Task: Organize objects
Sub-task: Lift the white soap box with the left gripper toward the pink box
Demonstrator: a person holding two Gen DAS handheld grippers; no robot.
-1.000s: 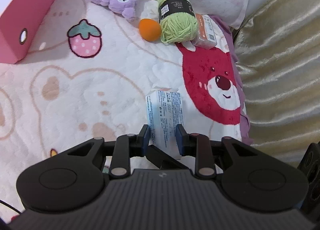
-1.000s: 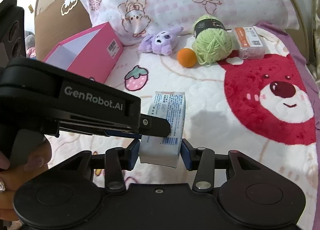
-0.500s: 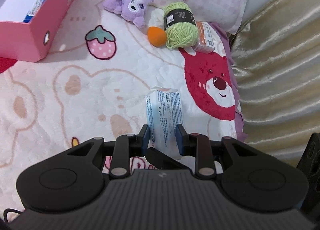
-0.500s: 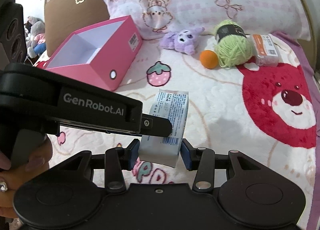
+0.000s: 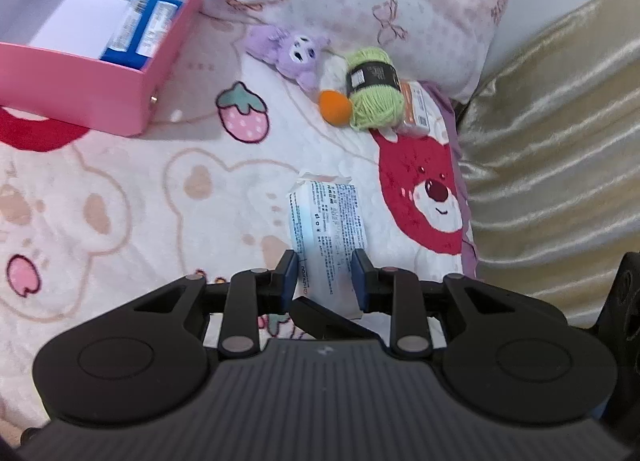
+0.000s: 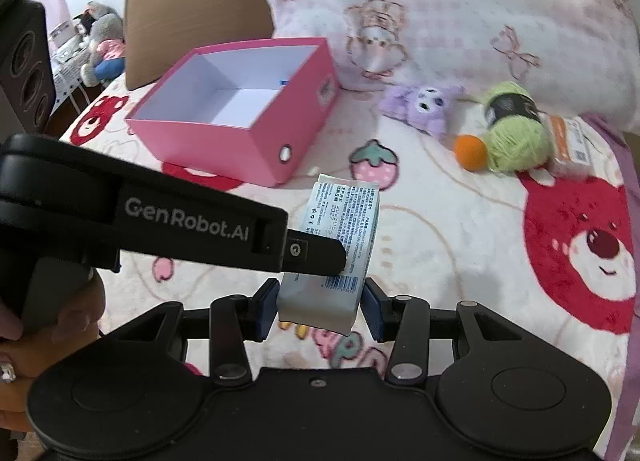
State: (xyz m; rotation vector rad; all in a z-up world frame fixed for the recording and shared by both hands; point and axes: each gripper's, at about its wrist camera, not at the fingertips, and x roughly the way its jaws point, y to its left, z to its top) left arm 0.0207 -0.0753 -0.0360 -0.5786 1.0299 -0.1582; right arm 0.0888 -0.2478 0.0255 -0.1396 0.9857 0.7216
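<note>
A white and blue tissue pack (image 5: 326,229) is held above the bed by both grippers at once. My left gripper (image 5: 325,276) is shut on its near end. My right gripper (image 6: 320,303) is shut on the same tissue pack (image 6: 344,237), with the left gripper's finger (image 6: 312,251) lying across the pack. The open pink box (image 5: 132,73) stands at the far left with blue packs (image 5: 140,27) inside; in the right wrist view the pink box (image 6: 264,149) stands ahead to the left.
At the pillow's foot lie a purple plush (image 5: 294,55), an orange ball (image 5: 335,107), green yarn (image 5: 374,95) and a small orange-labelled box (image 5: 416,109). A gold cushion (image 5: 560,141) borders the bed on the right. A cardboard box (image 6: 192,9) stands behind the pink box.
Both grippers rose with the tissue pack held between them. The views pulled back, and the pink box's inside with its blue packs came into sight.
</note>
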